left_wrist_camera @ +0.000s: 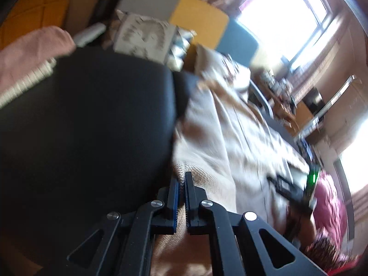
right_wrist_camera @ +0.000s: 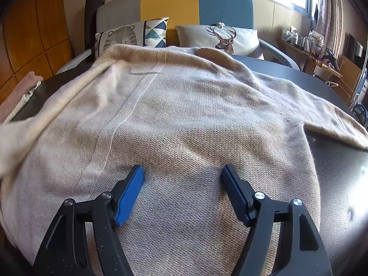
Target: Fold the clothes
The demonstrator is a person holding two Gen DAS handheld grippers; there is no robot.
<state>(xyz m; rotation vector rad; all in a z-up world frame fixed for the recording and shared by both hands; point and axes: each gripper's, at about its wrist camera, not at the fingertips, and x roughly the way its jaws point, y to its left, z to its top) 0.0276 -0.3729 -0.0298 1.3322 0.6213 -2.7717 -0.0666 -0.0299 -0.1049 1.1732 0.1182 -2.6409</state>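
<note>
Sweater [right_wrist_camera: 184, 115], beige knit: spread on dark table [right_wrist_camera: 340, 172], lying under and ahead of right claw [right_wrist_camera: 182, 172], which is spread wide above it. Left claw [left_wrist_camera: 181, 181]: fingers pressed together, pinching the sweater's edge; table beside it.

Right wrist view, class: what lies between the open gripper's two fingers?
Only the beige knitted sweater, spread flat on the dark table, fills the gap of the right gripper; nothing else shows there in the right wrist view.
</note>
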